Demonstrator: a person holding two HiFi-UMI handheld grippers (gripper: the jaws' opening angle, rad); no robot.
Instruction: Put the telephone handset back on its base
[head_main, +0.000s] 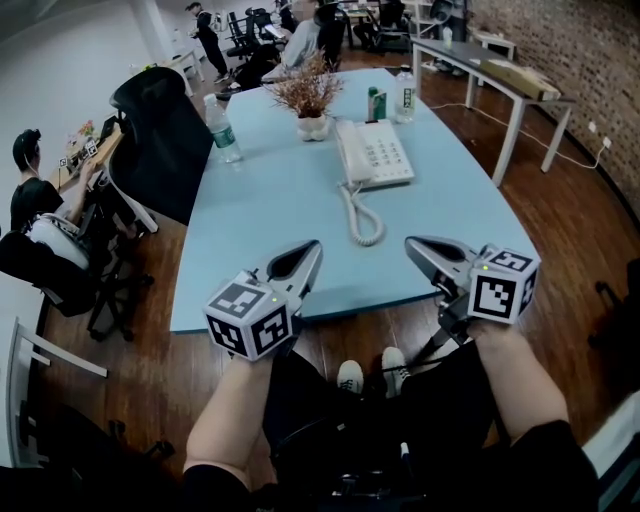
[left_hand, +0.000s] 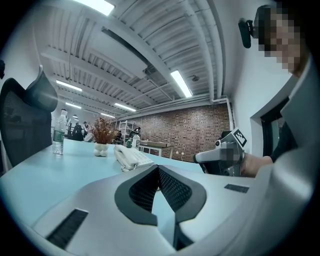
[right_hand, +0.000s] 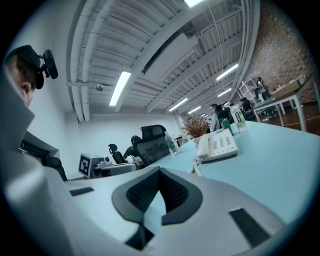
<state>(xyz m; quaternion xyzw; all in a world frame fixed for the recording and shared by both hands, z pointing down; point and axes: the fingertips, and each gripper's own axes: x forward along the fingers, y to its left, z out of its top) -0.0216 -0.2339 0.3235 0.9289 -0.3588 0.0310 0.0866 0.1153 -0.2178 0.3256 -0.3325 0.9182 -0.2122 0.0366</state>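
Two grippers in view. States?
> left gripper (head_main: 310, 250): jaws together, tips meeting, nothing between them. right gripper (head_main: 413, 244): same, jaws pressed together and empty. Each gripper's own view confirms it.

Where do they sit?
> Side by side with a gap between them, over the near edge of the table (head_main: 270, 200). Tips point forward and angle inward toward each other. Each one shows off to the side in the other's view.

Handset?
> handset (head_main: 348, 150) lies in its cradle on the base (head_main: 385, 155), along the side toward the left gripper. The whole phone is ahead of both grippers, well apart from the tips, roughly in line with the gap between them.

Cord?
> coiled cord (head_main: 362, 215) comes off the phone's near end and runs back toward the grippers. Its loop ends ahead of the gap and touches neither gripper.

Rest of the table?
> Beyond the phone, farther from the grippers: potted plant (head_main: 307, 95), green carton (head_main: 377, 103), small bottle (head_main: 404, 95) just beside the carton. water bottle (head_main: 222, 128) stands forward-left of the left gripper. black chair (head_main: 160, 140) stands against the table edge on the left gripper's side.
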